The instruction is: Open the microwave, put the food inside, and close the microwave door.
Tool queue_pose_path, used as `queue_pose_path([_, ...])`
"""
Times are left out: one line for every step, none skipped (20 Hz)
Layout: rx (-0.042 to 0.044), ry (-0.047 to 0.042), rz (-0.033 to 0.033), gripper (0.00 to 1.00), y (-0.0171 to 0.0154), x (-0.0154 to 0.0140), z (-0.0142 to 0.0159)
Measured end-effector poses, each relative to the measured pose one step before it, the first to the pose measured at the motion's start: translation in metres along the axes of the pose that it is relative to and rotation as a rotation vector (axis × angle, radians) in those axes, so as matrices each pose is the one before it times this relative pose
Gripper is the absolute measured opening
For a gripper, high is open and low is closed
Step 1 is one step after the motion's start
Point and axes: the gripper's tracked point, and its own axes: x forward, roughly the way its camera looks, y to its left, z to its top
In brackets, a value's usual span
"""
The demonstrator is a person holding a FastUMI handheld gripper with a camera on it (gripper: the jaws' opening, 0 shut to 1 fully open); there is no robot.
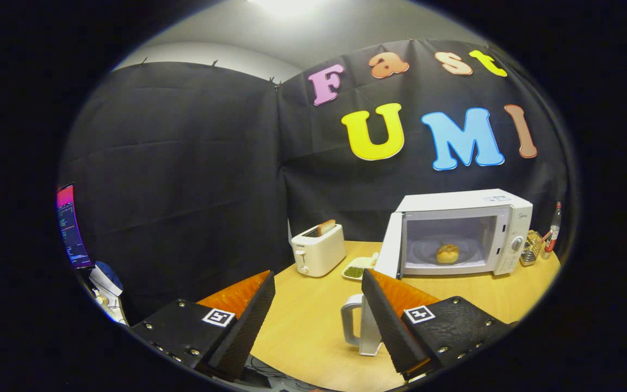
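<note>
The microwave (463,231) stands at the far side of the wooden table (302,321) with its door (389,246) swung wide on the side nearer the toaster, and the food (447,253), a small round bun by the look of it, already sits in the middle of the cavity on the turntable. So two of the three steps appear done: the oven is open and the food is inside. What is left, judging from how things lie, is closing the door. The gripper (316,321) hangs well back from the microwave with its fingers spread wide apart and nothing between them; bare tabletop shows in the gap. A white mug or jug (358,326) stands just beside one finger, partly hidden by it (whether it touches the finger is hard to say at this angle). A white toaster (318,249) with a slice standing in its slot sits near the open door, and a small dish (358,268) of something green lies between the toaster and the door's lower edge. To finish, the gripper would need to come forward past the mug and push the door's free edge round towards the control panel.
</note>
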Motion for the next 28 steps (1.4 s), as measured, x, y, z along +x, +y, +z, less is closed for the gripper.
queue_pose_path([0.00251, 0.01688, 0.01925, 0.97, 0.006, 0.00479, -0.00447])
queue_pose_path([0.00195, 0.01351, 0.01869, 0.97, 0.00447, 0.00483, -0.00503])
queue_pose_path([-0.00169, 0.01294, 0.01268, 0.97, 0.00311, 0.00366, -0.00424])
queue_pose_path([-0.00102, 0.01878, 0.01253, 0.97, 0.00052, 0.00595, -0.00504])
queue_pose_path([0.005, 0.0186, 0.00607, 0.94, -0.00087, 0.00542, -0.00515])
queue_pose_path([0.00681, 0.01436, 0.00303, 0.9, -0.00211, 0.0054, -0.00313])
queue_pose_path([0.00691, 0.01616, -0.00618, 0.84, -0.00359, 0.00481, -0.00249])
queue_pose_path([0.00998, 0.01619, -0.00039, 0.79, -0.00474, 0.0035, -0.00309])
queue_pose_path([0.01197, 0.01662, -0.00047, 0.77, -0.00272, 0.00314, -0.00412])
queue_pose_path([0.01232, 0.01081, 0.00039, 0.77, -0.00441, 0.00116, -0.00204])
queue_pose_path([0.01191, 0.00641, 0.01179, 0.76, -0.00084, 0.00253, -0.00213])
queue_pose_path([0.00107, -0.00005, -0.04818, 0.73, -0.01177, -0.00312, -0.00051])
queue_pose_path([0.01192, 0.00114, -0.0071, 0.54, -0.0095, 0.00251, 0.00055])
queue_pose_path([0.01383, 0.00081, -0.00719, 0.36, -0.00632, -0.00226, -0.00246])
queue_pose_path([0.00987, -0.00534, -0.00559, 0.2, -0.00358, -0.00154, -0.00072])
queue_pose_path([-0.00001, -0.00968, -0.01616, 0.17, -0.00528, -0.00331, 0.0006])
queue_pose_path([-0.00416, -0.00483, -0.00759, 0.04, -0.00491, -0.00054, 0.00105])
queue_pose_path([-0.01495, 0.00377, -0.01014, 0.01, -0.00398, -0.00006, 0.00105])
queue_pose_path([-0.01876, 0.00191, -0.01087, 0.01, -0.00597, -0.0008, 0.0003])
queue_pose_path([-0.00551, -0.00218, -0.01461, 0.01, -0.00725, -0.00102, 0.00042])
queue_pose_path([0.00269, -0.0008, -0.01006, 0.01, -0.00972, -0.00198, -0.00497])
queue_pose_path([0.01237, 0.00423, -0.00624, 0.01, -0.01011, -0.00128, -0.00096])
queue_pose_path([0.01343, 0.00355, -0.00387, 0.01, -0.00725, 0.00037, -0.0012])
queue_pose_path([0.00983, 0.00236, -0.00716, 0.01, -0.00772, -0.00145, 0.00104])
queue_pose_path([0.00259, 0.00108, -0.01298, 0.01, -0.00883, 0.00003, 0.0015])
queue_pose_path([-0.00159, 0.00061, -0.01489, 0.01, -0.00927, -0.0001, 0.00163])
queue_pose_path([-0.00069, -0.00068, -0.01211, 0.01, -0.00853, 0.00051, 0.00136])
queue_pose_path([0.00267, 0.00046, -0.0095, 0.01, -0.00867, 0.0003, 0.00175])
